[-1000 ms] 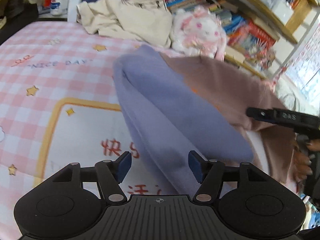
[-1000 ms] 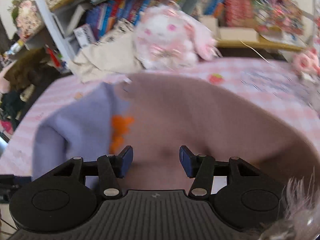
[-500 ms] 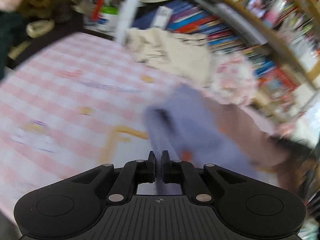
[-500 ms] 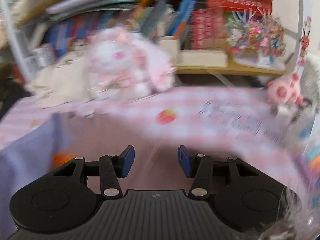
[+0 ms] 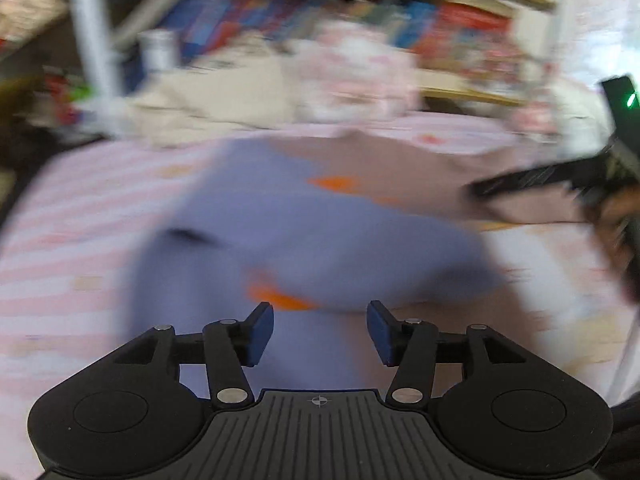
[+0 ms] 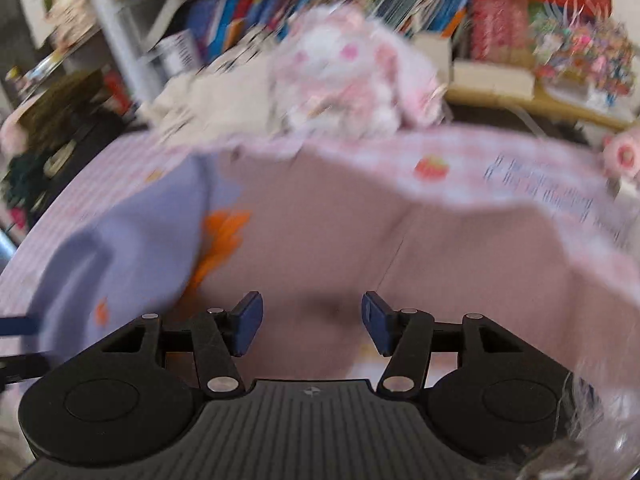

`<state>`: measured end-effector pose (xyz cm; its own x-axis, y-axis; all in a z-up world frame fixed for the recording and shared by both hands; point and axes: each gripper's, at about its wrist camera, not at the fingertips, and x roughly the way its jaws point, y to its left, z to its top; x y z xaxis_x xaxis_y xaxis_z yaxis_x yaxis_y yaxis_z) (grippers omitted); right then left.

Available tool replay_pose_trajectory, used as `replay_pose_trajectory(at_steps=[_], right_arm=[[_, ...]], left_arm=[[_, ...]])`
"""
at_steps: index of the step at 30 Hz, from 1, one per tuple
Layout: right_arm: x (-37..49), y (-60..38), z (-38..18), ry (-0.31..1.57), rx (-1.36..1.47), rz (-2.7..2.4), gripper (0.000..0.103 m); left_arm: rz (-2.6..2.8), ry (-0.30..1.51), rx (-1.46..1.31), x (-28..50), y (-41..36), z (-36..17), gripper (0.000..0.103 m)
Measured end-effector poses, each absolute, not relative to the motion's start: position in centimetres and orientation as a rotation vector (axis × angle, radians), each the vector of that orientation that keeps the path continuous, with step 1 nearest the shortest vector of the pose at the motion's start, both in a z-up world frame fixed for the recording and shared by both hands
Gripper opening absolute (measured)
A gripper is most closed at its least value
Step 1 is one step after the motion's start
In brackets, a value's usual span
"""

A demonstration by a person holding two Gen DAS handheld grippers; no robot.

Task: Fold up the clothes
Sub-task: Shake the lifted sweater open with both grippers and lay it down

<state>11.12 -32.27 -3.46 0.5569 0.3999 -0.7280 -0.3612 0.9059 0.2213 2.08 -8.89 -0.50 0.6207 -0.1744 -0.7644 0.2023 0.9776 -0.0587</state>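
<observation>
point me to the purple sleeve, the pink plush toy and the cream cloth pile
purple sleeve [image 5: 320, 240]: left wrist view, middle of the folded-over part.
pink plush toy [image 6: 352, 76]: right wrist view, its white and pink body.
cream cloth pile [image 5: 224, 92]: left wrist view, its blurred centre.

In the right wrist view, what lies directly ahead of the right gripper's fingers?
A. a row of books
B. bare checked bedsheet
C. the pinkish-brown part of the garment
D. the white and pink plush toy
C: the pinkish-brown fabric fills the view just beyond the right gripper, whose opening jaws have nothing between them; the plush toy sits farther back.
</observation>
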Motion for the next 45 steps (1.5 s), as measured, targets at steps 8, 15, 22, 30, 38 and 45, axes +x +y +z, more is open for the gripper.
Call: replay_pose_trajectory(at_steps=[8, 15, 22, 30, 38, 45], right_arm=[[9.2, -30.1, -5.4, 0.974, 0.009, 0.587, 0.051], [12.1, -29.2, -4.8, 1.127, 0.187, 0.751, 0.047], [11.8, -28.9, -3.8, 1.166, 0.267, 0.846, 0.047], [9.1, -30.4, -3.4, 1.037, 0.197, 0.658, 0.048], [3.6, -28.1, -3.9, 0.935, -0.093, 0.427, 0.048], [0.7, -25.3, -5.0, 0.976, -0.088, 0.13, 0.047]], left_arm=[[-0.351, 0.813, 0.396, 1.1, -17.8, -3.2, 0.069], [-0.162, 0.817, 0.482, 1.4, -20.9, -5.0, 0.069], [-0.058, 0.745, 0.368, 1.2, -19.6, -4.5, 0.02], [-0.059, 0.739, 0.187, 0.3, -12.9, -1.1, 0.004], [0.064, 0.578, -0.131, 2.1, 3.9, 6.2, 0.003], [0.15, 0.616, -0.083, 5.7, 17.4, 5.1, 0.003]])
